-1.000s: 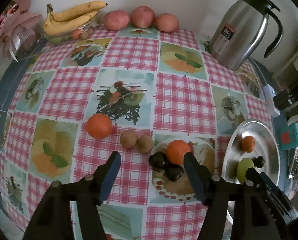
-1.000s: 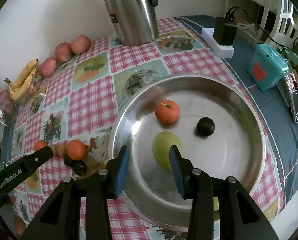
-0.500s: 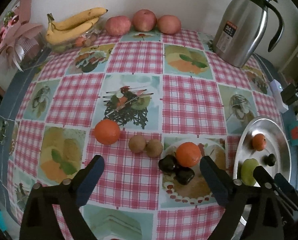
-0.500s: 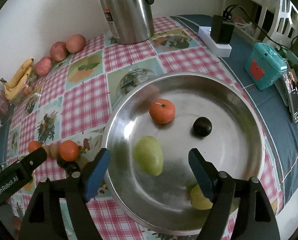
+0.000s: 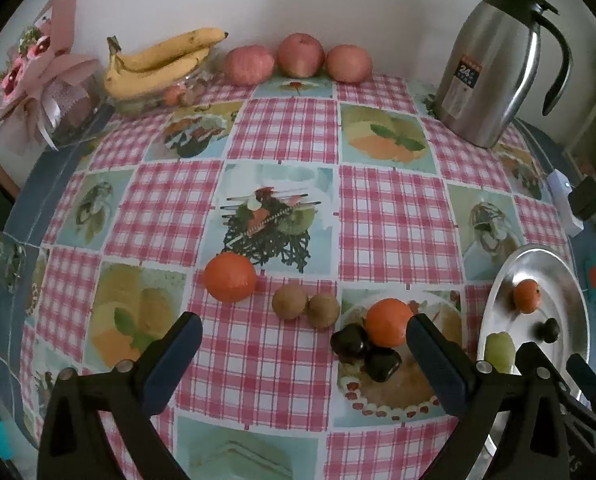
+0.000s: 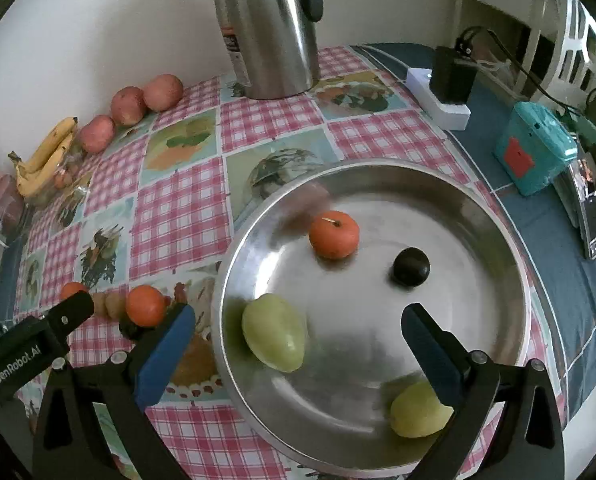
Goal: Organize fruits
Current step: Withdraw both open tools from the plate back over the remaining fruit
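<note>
My left gripper [image 5: 302, 322] hangs over the checked cloth, its jaws opening wide and gripping nothing. Below it lie two kiwis [image 5: 289, 301], an orange [image 5: 388, 322] and two dark plums [image 5: 350, 342]; another orange [image 5: 229, 276] sits further left. My right gripper [image 6: 298, 312] hovers over the steel plate [image 6: 378, 168], jaws opening, nothing pressed between the pads. In the plate lie a green fruit [image 6: 273, 332], a tangerine [image 6: 334, 234], a dark plum [image 6: 411, 266] and a yellow-green fruit [image 6: 416, 410] partly behind the right finger.
A steel jug [image 5: 486, 76] stands at the back right. Bananas [image 5: 157, 60] and three apples [image 5: 300, 54] line the wall, with a pink bouquet [image 5: 37, 72] at far left. A power strip [image 6: 438, 96] and a teal box [image 6: 534, 148] lie right of the plate.
Both grippers' jaws have spread from partly closed to wide. The green fruit between the right jaws now lies free in the plate. A yellow-green fruit shows at the plate's near rim.
</note>
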Motion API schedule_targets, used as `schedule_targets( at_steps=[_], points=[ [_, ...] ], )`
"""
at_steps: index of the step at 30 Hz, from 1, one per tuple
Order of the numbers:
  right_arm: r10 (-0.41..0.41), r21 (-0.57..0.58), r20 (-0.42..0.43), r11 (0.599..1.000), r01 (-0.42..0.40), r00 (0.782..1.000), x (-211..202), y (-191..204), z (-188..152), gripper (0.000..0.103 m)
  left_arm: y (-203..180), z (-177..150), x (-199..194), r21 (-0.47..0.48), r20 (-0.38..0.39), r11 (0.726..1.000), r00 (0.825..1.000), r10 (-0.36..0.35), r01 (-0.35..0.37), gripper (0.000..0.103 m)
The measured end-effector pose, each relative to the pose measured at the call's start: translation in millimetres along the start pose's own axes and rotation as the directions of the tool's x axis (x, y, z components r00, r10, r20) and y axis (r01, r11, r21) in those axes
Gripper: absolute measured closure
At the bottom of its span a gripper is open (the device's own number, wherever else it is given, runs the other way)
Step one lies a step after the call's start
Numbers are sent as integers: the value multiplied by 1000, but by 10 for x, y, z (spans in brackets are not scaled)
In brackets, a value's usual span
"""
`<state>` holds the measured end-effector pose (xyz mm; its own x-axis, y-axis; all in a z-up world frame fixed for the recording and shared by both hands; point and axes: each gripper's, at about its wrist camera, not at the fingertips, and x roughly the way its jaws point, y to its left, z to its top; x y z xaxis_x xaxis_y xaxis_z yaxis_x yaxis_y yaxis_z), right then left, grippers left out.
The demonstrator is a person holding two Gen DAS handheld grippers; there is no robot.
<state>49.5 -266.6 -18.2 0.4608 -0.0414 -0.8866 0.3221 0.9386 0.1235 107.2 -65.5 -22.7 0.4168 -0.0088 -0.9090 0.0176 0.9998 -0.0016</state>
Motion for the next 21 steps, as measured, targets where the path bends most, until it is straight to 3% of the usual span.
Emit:
schedule_targets(
  at_steps=[16, 21],
  points=[
    [82, -38, 77, 996, -79, 994, -82, 94, -29, 1, 33, 8, -37, 3, 37, 1000, 999, -31, 30, 0],
    [76, -36, 65, 997, -74, 995, -71, 143, -40, 1, 133, 27, -46, -20, 42, 999, 999, -32, 33, 0]
  ],
)
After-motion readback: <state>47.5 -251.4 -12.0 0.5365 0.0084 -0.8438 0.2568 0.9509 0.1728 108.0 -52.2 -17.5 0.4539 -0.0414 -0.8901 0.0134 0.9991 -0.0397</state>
